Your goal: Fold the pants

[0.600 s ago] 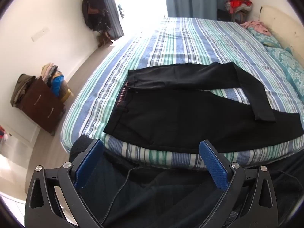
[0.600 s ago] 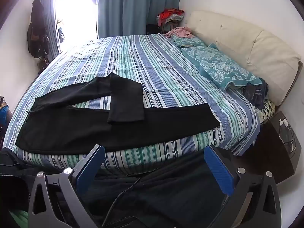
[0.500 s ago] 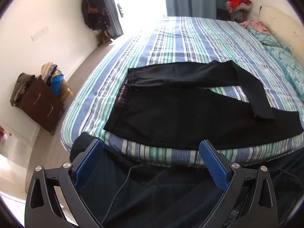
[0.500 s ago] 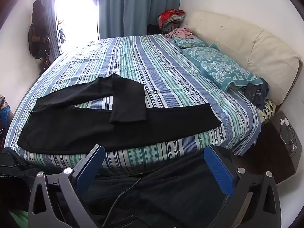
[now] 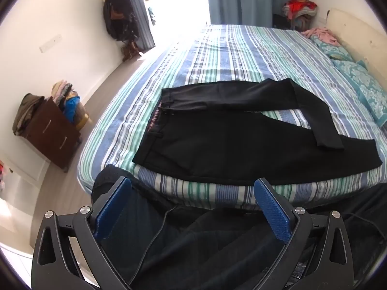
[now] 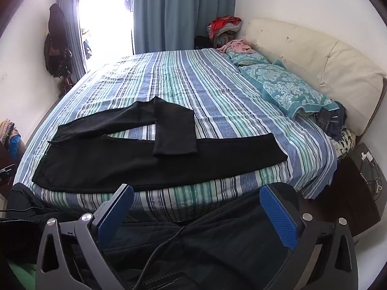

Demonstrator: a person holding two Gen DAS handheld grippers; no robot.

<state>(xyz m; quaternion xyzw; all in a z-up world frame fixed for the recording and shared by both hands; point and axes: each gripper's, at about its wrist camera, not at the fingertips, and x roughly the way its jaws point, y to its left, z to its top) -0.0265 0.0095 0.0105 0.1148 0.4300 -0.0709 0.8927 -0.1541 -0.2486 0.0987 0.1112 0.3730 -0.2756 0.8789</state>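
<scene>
Black pants (image 5: 217,142) lie flat on the striped bed (image 5: 229,53), waistband to the left, near the bed's front edge. One leg stretches right; the far leg is bent back so its cuff lies over the near leg. They also show in the right wrist view (image 6: 135,162), on the bed (image 6: 193,79). My left gripper (image 5: 192,203) is open and empty, held back from the bed's near edge. My right gripper (image 6: 197,207) is open and empty, also short of the bed edge.
Dark clothing and a cable (image 5: 154,241) lie below both grippers. A brown dresser (image 5: 52,135) with piled clothes stands left of the bed. Teal pillows (image 6: 292,91) and a cream headboard (image 6: 314,58) are at the right. A dark nightstand (image 6: 358,188) is at the far right.
Both grippers have pulled back slightly from the bed; the pants sit a little farther away in both views. The jaws stay open.
</scene>
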